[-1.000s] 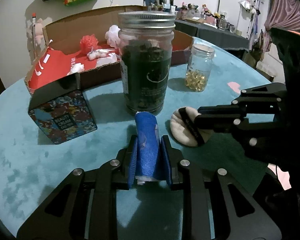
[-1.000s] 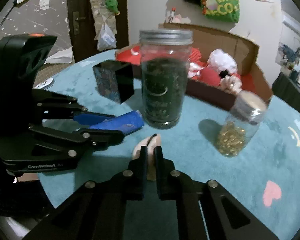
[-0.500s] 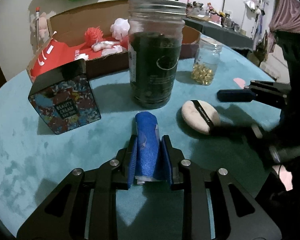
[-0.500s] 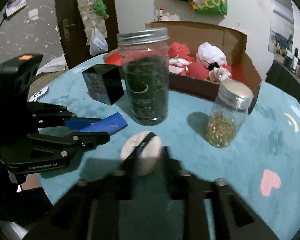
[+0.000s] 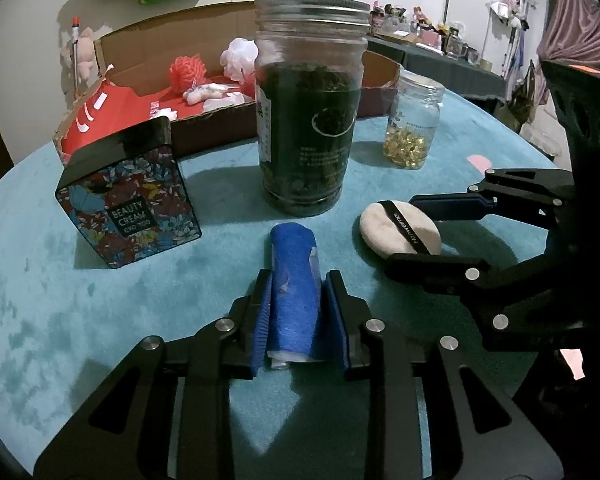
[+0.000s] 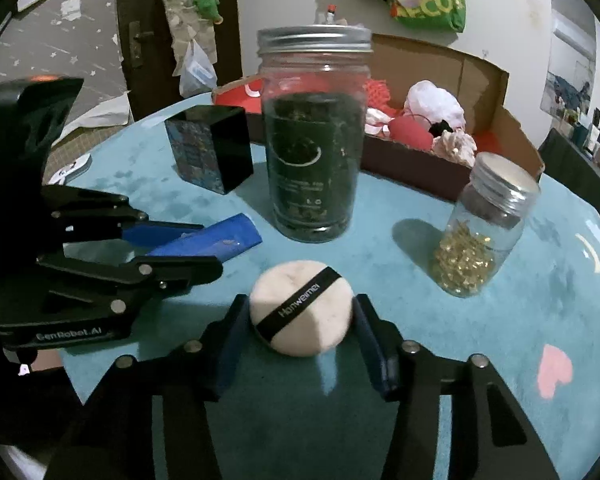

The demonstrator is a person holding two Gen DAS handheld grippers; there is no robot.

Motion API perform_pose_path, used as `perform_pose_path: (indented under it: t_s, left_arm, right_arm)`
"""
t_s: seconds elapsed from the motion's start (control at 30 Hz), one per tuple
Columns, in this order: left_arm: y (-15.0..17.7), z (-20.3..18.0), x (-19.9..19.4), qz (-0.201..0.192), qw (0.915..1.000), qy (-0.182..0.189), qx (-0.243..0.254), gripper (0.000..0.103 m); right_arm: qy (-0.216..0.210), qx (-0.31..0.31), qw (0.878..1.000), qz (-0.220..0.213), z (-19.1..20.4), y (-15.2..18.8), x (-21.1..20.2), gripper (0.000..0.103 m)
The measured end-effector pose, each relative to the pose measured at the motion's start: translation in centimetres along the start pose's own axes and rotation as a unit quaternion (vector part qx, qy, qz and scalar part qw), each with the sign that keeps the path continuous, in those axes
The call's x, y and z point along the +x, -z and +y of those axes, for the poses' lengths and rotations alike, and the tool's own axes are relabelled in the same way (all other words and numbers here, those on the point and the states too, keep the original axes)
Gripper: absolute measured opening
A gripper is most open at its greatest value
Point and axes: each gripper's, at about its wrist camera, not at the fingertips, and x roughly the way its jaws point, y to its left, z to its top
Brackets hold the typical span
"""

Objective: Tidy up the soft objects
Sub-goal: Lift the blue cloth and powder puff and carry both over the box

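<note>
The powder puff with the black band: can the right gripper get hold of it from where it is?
Probably yes. The powder puff already lies between the right gripper's closing jaws, with nothing between them and the puff.

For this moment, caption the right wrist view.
Right gripper closing around the powder puff on the teal table; left gripper holds the blue roll.

We see a round teal worktop [image 6: 420,272] carrying a tall jar [image 6: 314,152], a small jar [image 6: 484,232], a floral tin [image 5: 128,204], a cardboard box [image 5: 172,64], a powder puff [image 6: 302,308] and a blue roll [image 5: 294,296].
</note>
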Motion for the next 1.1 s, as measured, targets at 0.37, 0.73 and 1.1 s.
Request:
perform_pose_path:
  t_s: [0.37,0.73,1.1]
  left_arm:
    - [0.0,0.0,0.0,0.001,1.0,0.002,-0.002,0.029]
    - [-0.5,0.2,-0.7,-0.011,0.9997,0.012,-0.017,0.022]
    - [-0.4,0.9,-2.3,-0.019,0.9996,0.002,-0.021,0.022]
  right_arm:
    - [-0.005,-0.001,1.0,0.001,0.1,0.1,-0.1,0.06]
    - [-0.014,0.011,0.999,-0.031,-0.1,0.1,-1.6,0.015]
    - [-0.005,0.019,0.999,-0.041,-0.5,0.0,-2.9,0.013]
